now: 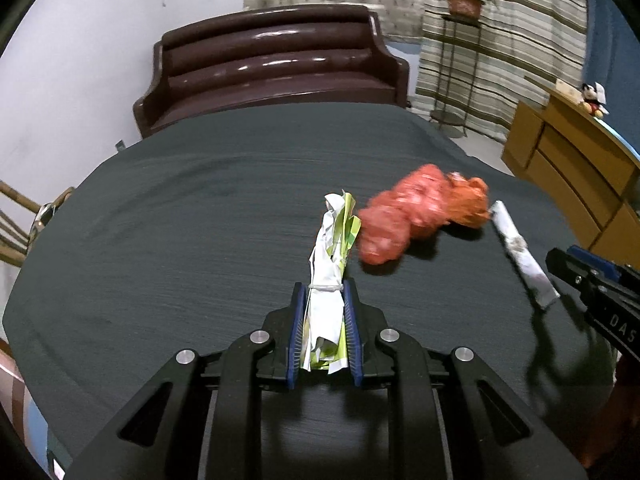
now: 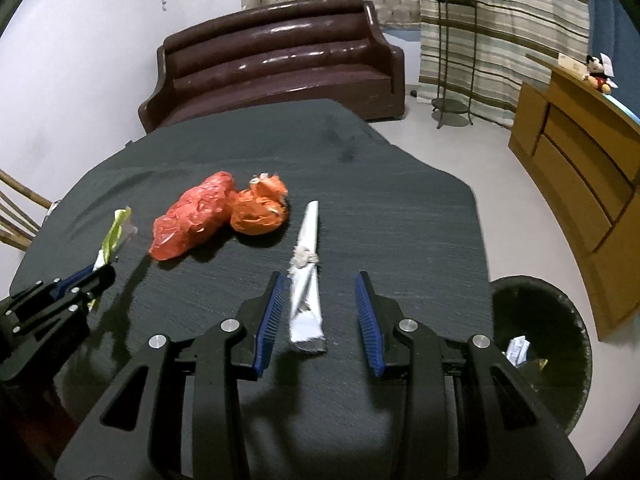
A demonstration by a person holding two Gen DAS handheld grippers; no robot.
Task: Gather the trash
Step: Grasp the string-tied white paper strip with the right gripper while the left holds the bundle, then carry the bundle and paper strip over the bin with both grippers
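Note:
My left gripper (image 1: 325, 292) is shut on a crumpled white and green wrapper (image 1: 330, 256) tied with a rubber band, held just above the dark table; it also shows in the right wrist view (image 2: 110, 240). My right gripper (image 2: 320, 280) is open, its jaws on either side of a silver wrapper (image 2: 306, 276) lying on the table (image 2: 400, 220). A red plastic bag (image 2: 192, 216) and an orange plastic bag (image 2: 260, 210) lie together behind it. In the left wrist view the red bag (image 1: 394, 220), orange bag (image 1: 468, 200) and silver wrapper (image 1: 520, 252) lie to the right.
A black trash bin (image 2: 540, 344) with some scraps inside stands on the floor at the table's right edge. A brown sofa (image 2: 276, 60) is behind the table. A wooden cabinet (image 2: 580, 160) and a plant stand (image 2: 454, 40) are at the right. A wooden chair (image 2: 16, 220) is at left.

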